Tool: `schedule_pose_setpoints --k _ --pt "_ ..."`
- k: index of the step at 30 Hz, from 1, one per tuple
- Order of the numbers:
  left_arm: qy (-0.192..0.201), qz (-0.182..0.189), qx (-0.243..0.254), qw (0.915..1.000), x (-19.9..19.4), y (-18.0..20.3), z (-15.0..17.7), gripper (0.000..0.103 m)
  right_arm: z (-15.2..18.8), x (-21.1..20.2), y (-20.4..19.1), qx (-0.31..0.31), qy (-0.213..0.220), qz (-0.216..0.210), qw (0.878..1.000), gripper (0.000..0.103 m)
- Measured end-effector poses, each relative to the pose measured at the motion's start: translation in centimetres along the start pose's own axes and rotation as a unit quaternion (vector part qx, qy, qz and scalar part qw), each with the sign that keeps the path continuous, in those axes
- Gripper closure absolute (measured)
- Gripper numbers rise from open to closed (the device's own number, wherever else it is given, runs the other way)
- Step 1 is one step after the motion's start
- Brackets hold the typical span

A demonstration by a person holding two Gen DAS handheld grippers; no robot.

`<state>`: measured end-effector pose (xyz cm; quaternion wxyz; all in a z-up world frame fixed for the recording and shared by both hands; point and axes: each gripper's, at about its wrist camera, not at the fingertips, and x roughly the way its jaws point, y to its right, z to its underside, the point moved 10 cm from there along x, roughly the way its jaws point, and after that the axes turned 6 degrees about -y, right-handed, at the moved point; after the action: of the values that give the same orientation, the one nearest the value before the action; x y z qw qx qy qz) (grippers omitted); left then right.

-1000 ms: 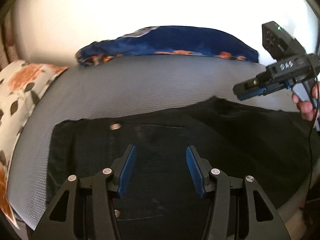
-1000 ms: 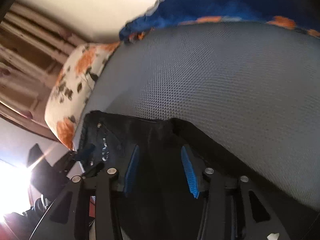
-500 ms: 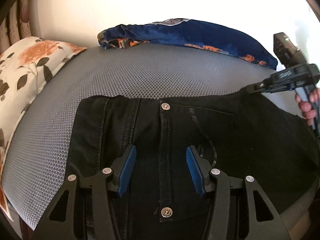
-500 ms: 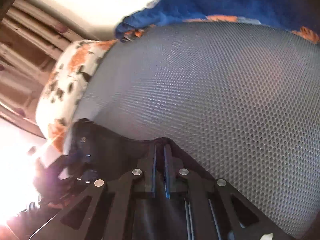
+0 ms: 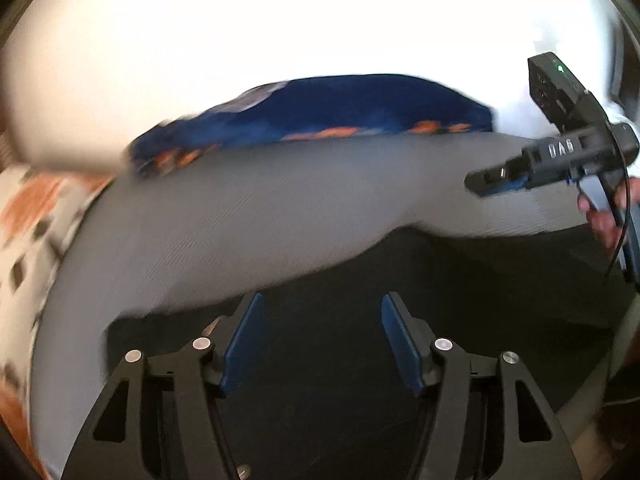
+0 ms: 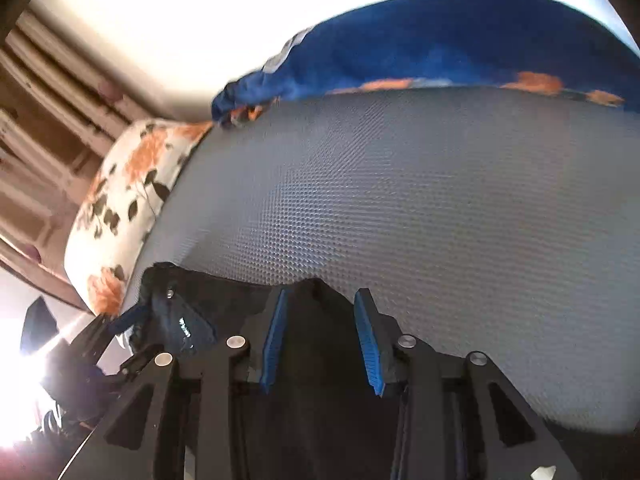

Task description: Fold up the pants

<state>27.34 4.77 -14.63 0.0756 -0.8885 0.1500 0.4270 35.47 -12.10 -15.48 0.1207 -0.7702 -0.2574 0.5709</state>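
Black pants (image 5: 460, 280) lie flat on a grey textured mattress (image 5: 280, 208). My left gripper (image 5: 320, 340) is open and empty, hovering over the near part of the pants. My right gripper (image 6: 320, 336) is open over the far edge of the pants (image 6: 312, 420); nothing is between its blue pads. The right gripper also shows in the left wrist view (image 5: 500, 178), held above the mattress at the right. The left gripper shows in the right wrist view (image 6: 132, 316) by the waistband end. The left wrist view is motion-blurred.
A blue blanket with orange print (image 5: 340, 112) lies along the back of the mattress, also in the right wrist view (image 6: 460, 48). A white pillow with orange flowers (image 6: 132, 184) sits at the left. A white wall is behind.
My right gripper was shut on the pants' edge half a second ago and is now open. My left gripper has tilted and pulled back; less of the pants shows under it.
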Motion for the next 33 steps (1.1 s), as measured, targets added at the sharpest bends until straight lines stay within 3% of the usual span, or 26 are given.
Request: schedule_pose_setpoints --k 8,11,15,16,18,20,25,28,33 --pt "-0.04 0.088 0.054 0.9938 7.0 7.8 -3.8 0.041 6.7 -2.5 4.0 0.023 -0.024 0.084 0.996 0.069" --pt "-0.061 0.095 0.068 0.9913 9.7 9.0 -4.3 0.041 8.0 -1.9 5.1 0.024 -0.028 0.114 0.993 0.069" --pt "-0.079 0.073 0.074 0.9914 12.6 8.4 -4.0 0.043 7.9 -1.0 6.4 0.018 -0.012 0.167 0.986 0.069" --pt "-0.076 0.058 0.067 0.9931 12.9 7.9 -4.0 0.043 7.9 -0.7 6.8 0.02 -0.011 0.178 0.984 0.069" --pt "-0.085 0.076 0.034 0.9929 13.8 7.2 -4.2 0.043 7.7 -0.4 7.1 0.02 0.0 0.184 0.983 0.07" --pt "-0.089 0.082 0.008 0.9926 14.0 6.4 -4.6 0.043 7.6 -0.1 7.5 0.018 0.008 0.194 0.981 0.069" --pt "-0.09 0.063 0.001 0.994 12.6 6.0 -4.6 0.043 7.4 0.1 7.6 0.019 0.009 0.193 0.981 0.067" --pt "-0.076 0.059 -0.005 0.9954 9.9 5.4 -4.0 0.043 7.5 -0.8 6.9 0.032 0.023 0.163 0.986 0.065" --pt "-0.074 0.032 -0.022 0.9965 5.8 3.2 -1.2 0.043 9.1 -1.5 4.2 0.004 0.01 0.151 0.988 0.064"
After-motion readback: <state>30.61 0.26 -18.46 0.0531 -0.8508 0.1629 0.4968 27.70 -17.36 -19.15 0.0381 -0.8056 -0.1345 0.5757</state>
